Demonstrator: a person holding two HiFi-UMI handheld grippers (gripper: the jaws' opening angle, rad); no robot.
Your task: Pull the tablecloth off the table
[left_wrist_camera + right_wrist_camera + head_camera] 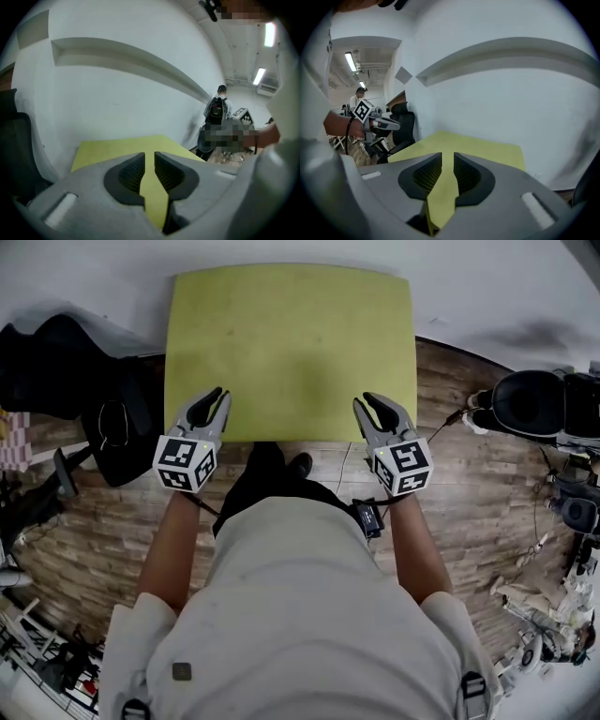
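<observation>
Seen from above, the person's pale shirt [300,615] fills the near foreground, its lower part cut off by the frame. Both forearms reach forward from it. A black shoe [300,463] shows just past the shirt; the rest of the legs is hidden.

The left gripper [216,396] and the right gripper [368,401] are held side by side, well apart. Each has its tips over the near edge of the yellow-green cloth [291,343]. In the left gripper view the jaws stand slightly apart with a narrow gap. The cloth shows through that gap, and the ribbed pads do not press on it. The right gripper view shows the same: jaws slightly parted, pads clear of the fabric. There the cloth's near edge runs under the jaws and is partly hidden by the gripper body. Whether the tips touch the fabric cannot be told.

The cloth lies flat and covers the worktop wholly, so the top beneath it cannot be seen.

Wood-pattern floor [469,521] surrounds the worktop. A black chair [56,362] stands at the left, partly cut off. Dark gear [530,404] at the right is hard to make out.

Beyond the cloth's far edge rises a white wall [281,251]. In the left gripper view a distant person with a backpack [217,105] stands small at the right, beside a mosaic patch.
</observation>
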